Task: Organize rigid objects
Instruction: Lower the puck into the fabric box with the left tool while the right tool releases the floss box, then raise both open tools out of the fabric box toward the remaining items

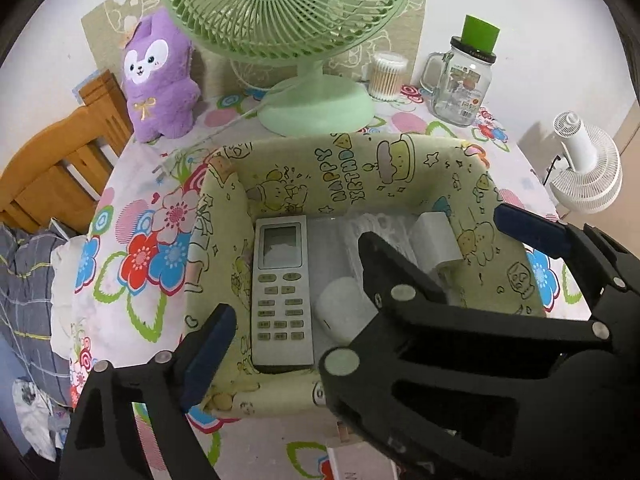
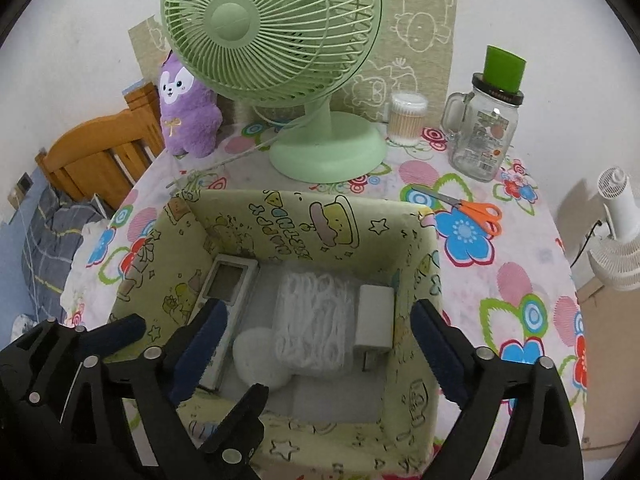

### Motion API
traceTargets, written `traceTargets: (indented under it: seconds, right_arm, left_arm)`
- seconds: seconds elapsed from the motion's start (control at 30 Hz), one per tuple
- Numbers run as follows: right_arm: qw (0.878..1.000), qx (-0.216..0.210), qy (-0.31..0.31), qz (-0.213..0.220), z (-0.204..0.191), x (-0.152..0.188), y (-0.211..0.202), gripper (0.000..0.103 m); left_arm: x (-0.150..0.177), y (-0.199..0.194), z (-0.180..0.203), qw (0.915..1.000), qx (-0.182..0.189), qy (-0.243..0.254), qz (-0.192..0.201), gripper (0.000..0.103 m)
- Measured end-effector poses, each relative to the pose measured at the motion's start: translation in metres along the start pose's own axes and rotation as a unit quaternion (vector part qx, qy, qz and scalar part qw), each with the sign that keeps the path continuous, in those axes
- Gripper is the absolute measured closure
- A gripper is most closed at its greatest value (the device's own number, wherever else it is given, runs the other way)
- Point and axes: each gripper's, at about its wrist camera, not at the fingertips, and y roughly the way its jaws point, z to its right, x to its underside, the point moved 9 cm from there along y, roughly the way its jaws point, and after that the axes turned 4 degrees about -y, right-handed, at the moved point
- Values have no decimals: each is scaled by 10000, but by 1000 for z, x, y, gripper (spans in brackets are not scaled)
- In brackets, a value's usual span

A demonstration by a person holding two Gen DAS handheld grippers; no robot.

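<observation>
Lying flat along the left wall of the yellow cartoon-print fabric storage box [image 1: 360,168], long axis running six to twelve o'clock: the grey-white rectangular plastic air-conditioner remote [image 1: 282,292]. Probably light, stiff and smooth-sided; best pinched across its narrow width near the middle, clear of the screen.

Just right of it, touching or nearly so: a round white matte puck-like gadget [image 1: 342,312], likely slippery on its curved shell, better taken across the full diameter. Then a soft bagged coil of white cord [image 2: 316,320], and at the right wall a white boxy plastic charger [image 2: 374,320], rigid and easy across its flat faces.

Left gripper [image 1: 360,292] spread wide, empty, straddling the box's near rim, remote at roughly eleven o'clock between the fingers. Right gripper [image 2: 320,344] likewise wide apart, holding nothing, cord bundle at twelve o'clock, charger about one. Orange-handled steel scissors [image 2: 468,208] on the flowered tablecloth [image 2: 520,300], outside the box at one o'clock, not yet stowed.
</observation>
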Motion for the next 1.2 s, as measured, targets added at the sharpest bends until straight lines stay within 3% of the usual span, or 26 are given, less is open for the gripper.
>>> traceTargets:
  seconds: [0.67,0.8,1.2]
  right_arm:
    - [9996,175,180,132,0,13,-51,4]
    - [9984,490,209,161,5,16,-63,4]
    - [9974,571,397,195,6,30,-93,4]
  left_arm:
    - [16,-44,11,9996,-49,173,212,7]
    - [19,-50,11,9996,-73,166,232,7]
    - [30,-76,16,9989,-89,258,386,7]
